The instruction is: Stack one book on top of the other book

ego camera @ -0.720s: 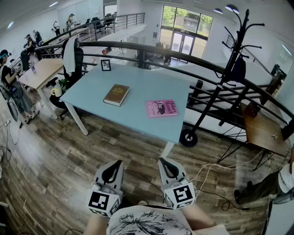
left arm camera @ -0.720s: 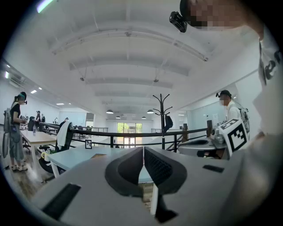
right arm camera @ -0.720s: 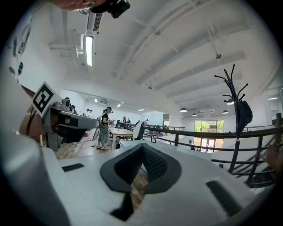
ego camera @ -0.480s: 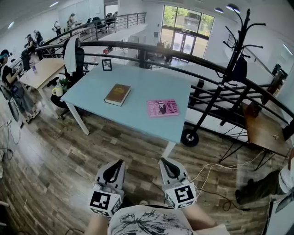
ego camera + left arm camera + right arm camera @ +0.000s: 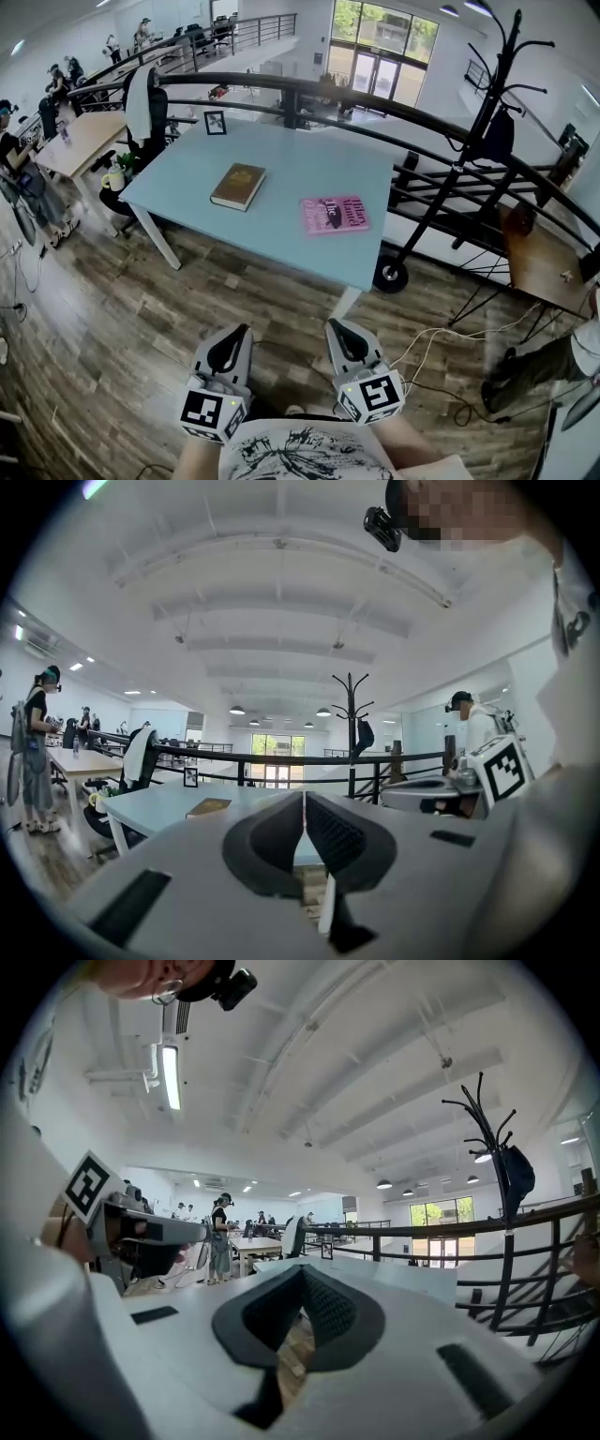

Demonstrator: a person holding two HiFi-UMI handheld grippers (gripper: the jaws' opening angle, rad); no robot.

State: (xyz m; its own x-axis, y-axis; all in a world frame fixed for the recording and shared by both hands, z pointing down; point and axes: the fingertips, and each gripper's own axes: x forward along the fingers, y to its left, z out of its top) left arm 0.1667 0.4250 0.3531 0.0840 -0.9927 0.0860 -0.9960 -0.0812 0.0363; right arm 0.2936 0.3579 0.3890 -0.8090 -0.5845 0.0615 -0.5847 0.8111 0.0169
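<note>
Both the left gripper (image 5: 242,332) and the right gripper (image 5: 334,330) are closed on nothing, held level at the bottom centre of the head view, well apart from the table (image 5: 281,159) in the upper middle. There the brown book (image 5: 238,186) lies left of centre and the pink book (image 5: 334,215) to its right, the two apart. The step in hand looks like the approach (nothing is gripped yet): come up to the table's near edge, open one gripper before reaching, and take one book by its near edge so it lifts flat and lands squarely on the other
</note>
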